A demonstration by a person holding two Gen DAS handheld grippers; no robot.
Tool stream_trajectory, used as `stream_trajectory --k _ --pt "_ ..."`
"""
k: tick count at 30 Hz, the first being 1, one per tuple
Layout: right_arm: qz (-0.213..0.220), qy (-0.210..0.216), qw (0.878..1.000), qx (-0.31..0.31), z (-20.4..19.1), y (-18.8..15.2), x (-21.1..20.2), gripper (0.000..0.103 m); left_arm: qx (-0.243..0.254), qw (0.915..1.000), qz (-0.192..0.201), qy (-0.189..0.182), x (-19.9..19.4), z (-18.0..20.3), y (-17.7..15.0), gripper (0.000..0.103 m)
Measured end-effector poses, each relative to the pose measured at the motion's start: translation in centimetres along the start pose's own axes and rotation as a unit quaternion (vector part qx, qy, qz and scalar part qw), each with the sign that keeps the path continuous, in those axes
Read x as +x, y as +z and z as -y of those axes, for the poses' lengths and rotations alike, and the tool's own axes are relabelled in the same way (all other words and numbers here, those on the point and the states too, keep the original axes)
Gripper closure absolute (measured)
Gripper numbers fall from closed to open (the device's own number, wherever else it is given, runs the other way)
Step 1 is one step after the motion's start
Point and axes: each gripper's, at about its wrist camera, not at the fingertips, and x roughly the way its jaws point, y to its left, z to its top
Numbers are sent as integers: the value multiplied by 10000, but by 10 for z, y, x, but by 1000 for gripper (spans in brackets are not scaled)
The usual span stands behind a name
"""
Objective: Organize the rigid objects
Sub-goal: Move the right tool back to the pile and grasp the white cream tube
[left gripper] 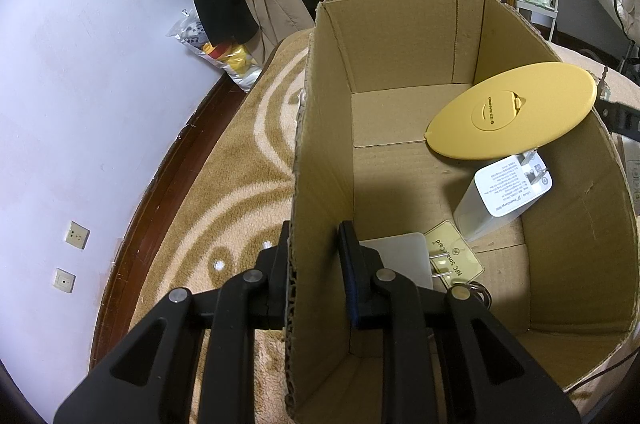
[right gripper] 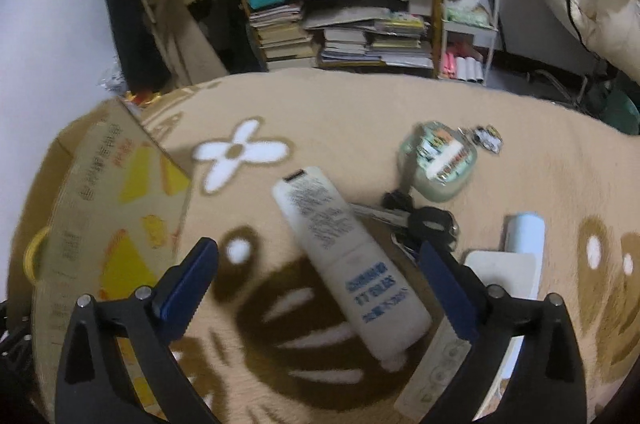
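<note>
An open cardboard box (left gripper: 400, 35) stands on the carpet. My left gripper (left gripper: 314, 264) is shut on its left wall, one finger outside and one inside. Inside the box lie a yellow oval lid (left gripper: 512, 115), a white charger (left gripper: 500, 199), a gold NFC card (left gripper: 454, 256) and a pale flat block (left gripper: 400, 260). In the right wrist view my right gripper (right gripper: 318, 254) is open just above a white remote (right gripper: 348, 264) lying face down on the carpet. The remote is between the fingers and not touched. The box's printed side (right gripper: 108, 216) is at the left.
Around the remote lie black keys (right gripper: 420, 220), a green earbud case (right gripper: 438, 159), a light blue tube (right gripper: 524, 236), a white flat block (right gripper: 504, 272) and a second remote (right gripper: 436, 372). Bookshelves (right gripper: 360, 35) and a wall (left gripper: 80, 63) stand beyond the carpet.
</note>
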Motion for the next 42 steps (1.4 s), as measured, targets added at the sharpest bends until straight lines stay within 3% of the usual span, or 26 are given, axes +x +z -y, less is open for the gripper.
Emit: stream_trajectory --k 10,19,22,24,26,29,31,33,42 --pt "-83 -97 9999 46 16 0 16 0 10 10000 -5 10 1 -1 -1 82" --pt "-196 158 9997 -48 11 -3 20 2 11 10000 -5 10 1 -1 -1 82" --pt "-250 152 9996 -36 11 -5 20 9 11 10000 -6 8 1 0 0 82" --pt "-338 283 9990 14 14 -6 20 21 10 10000 -4 10 1 0 -1 82" --pt "-485 438 9978 106 16 -7 22 24 15 10000 -5 10 1 0 0 82" --pt "-576 275 9980 -50 11 -8 24 29 14 10000 -5 12 1 0 0 82" --pt "-585 123 9981 -149 8 -10 24 39 21 10000 -5 15 1 0 0 82" --pt "-573 68 9983 -90 11 -10 22 58 15 10000 -6 13 1 -1 -1 82" --pt "-550 130 9984 -14 11 -6 20 60 23 10000 -6 15 1 0 0 82"
